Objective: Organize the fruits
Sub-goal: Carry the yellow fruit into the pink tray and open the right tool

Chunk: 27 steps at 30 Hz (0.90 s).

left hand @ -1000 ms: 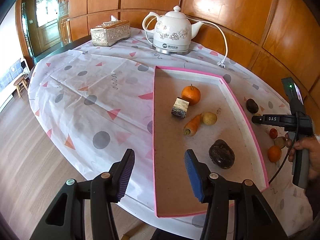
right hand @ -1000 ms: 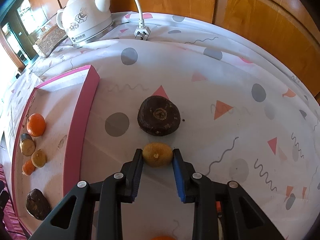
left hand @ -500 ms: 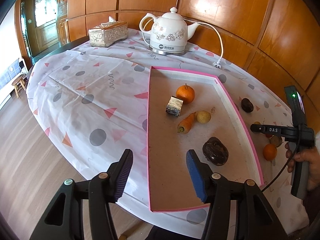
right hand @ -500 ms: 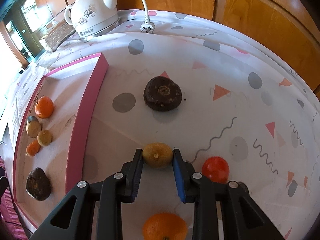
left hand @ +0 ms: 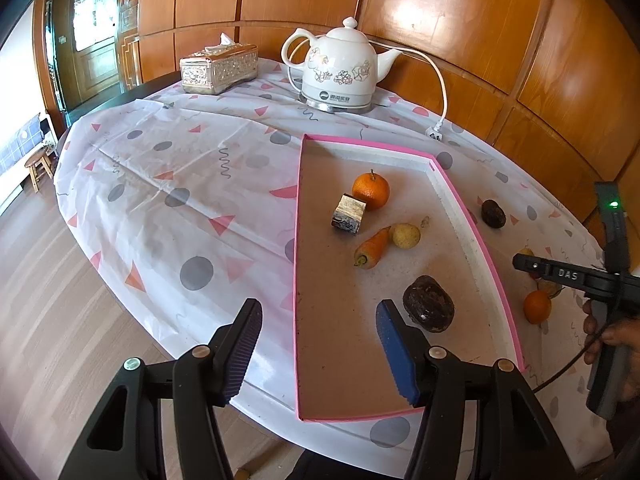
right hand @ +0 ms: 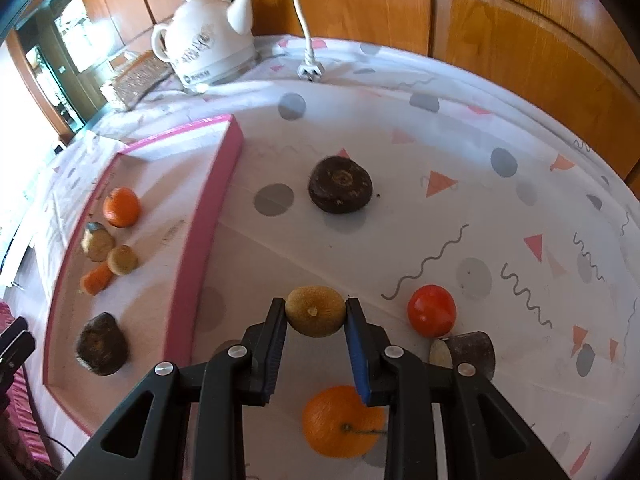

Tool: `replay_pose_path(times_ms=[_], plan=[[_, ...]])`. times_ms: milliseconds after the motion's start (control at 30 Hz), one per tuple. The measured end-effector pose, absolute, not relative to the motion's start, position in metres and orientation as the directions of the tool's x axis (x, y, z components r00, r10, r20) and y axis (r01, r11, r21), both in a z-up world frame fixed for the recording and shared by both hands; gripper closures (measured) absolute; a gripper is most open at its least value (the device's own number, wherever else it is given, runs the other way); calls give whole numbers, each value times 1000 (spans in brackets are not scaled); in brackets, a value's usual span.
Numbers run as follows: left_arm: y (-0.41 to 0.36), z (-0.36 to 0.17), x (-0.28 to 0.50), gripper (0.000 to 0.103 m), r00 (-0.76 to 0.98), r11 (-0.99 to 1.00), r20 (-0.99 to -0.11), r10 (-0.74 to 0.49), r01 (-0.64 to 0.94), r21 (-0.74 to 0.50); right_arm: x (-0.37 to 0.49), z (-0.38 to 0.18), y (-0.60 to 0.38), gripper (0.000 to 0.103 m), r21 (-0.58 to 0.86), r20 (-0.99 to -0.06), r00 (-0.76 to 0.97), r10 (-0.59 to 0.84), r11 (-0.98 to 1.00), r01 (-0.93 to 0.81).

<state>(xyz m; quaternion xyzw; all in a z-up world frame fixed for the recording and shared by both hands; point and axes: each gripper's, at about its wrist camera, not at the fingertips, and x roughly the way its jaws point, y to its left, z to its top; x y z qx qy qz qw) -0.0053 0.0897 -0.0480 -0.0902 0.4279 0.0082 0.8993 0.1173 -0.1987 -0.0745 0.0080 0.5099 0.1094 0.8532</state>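
Right tool [right hand: 315,312] clenched on a kiwi [right hand: 315,311]: both pads press its sides. Kiwi is small, oval, dull olive-brown, with a pale stem scar facing the camera. It hangs above the bench [right hand: 460,152], between the tray [right hand: 200,216] and a red tomato [right hand: 431,310]. Below the tool lies an orange [right hand: 339,421] with a short stem. Just right of the tool, a dark brown chunk [right hand: 472,350] touches a pale piece [right hand: 439,352]. Further out, a dark, round, wrinkled fruit [right hand: 340,189] sits alone on the cloth.

Left tool [left hand: 316,344] released; its jaws have just been opening, with nothing between them. It hovers over the tray's near end. Nearest its right pad is a dark lump [left hand: 428,308].

Tray is pink-rimmed with a pale floor. It also holds 1 carrot [left hand: 372,247], 1 yellowish ball [left hand: 406,235], 1 striped block [left hand: 349,213] and 1 second orange [left hand: 371,190].

At the bench's far edge stand a white kettle [left hand: 340,72] and a tissue box [left hand: 218,67].

A hand [left hand: 612,332] grips the right tool's handle.
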Motion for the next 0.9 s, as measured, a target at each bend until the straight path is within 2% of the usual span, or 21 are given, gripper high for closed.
replay_pose_path(times_ms=[500,900], plan=[[96,-41,-11,38,653,978,-756,-42,-129,-166,82,-29,-163,74,163,-802,509,314,934,-319],[110,-35,-18,37,675,966,-738,-21,-177,-190,69,-20,-115,74,159,-791,487,369,894,-420]])
